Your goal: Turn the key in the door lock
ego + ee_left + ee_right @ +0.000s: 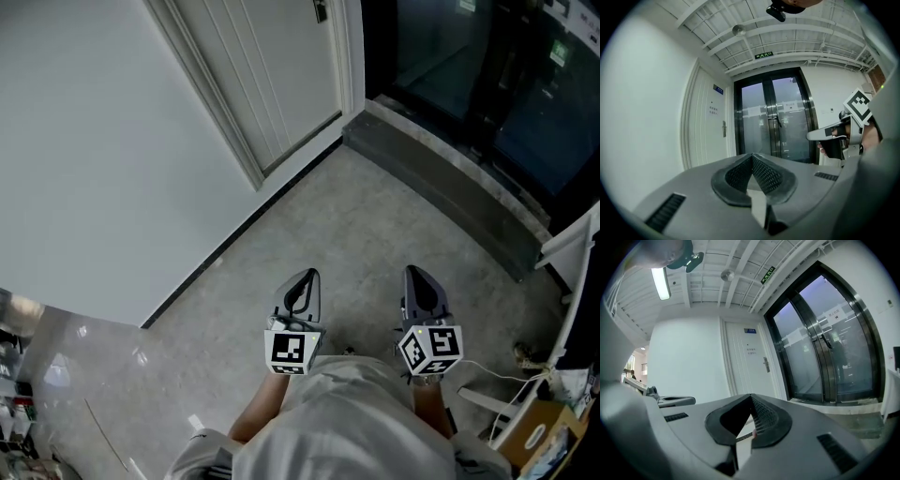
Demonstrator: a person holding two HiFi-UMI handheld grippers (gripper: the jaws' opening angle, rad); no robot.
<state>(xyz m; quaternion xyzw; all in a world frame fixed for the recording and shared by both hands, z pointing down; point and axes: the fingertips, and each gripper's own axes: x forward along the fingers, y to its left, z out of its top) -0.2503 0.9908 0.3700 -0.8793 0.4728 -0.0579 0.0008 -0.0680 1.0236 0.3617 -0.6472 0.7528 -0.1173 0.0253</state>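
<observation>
The white door (272, 75) stands ahead at the left, some way off. Its handle and lock plate (724, 129) (766, 364) look small, and I cannot make out a key in them. My left gripper (305, 277) (752, 157) is held level in front of me, its jaws shut with nothing between them. Beside it, my right gripper (419, 274) (751, 397) is also shut and points the same way. Each gripper shows at the edge of the other's view.
Dark glass double doors (776, 122) (820, 352) stand to the right of the white door, behind a raised dark threshold (441, 178). A plain white wall (94, 159) runs along the left. A cardboard box and cables (534, 431) lie at the lower right.
</observation>
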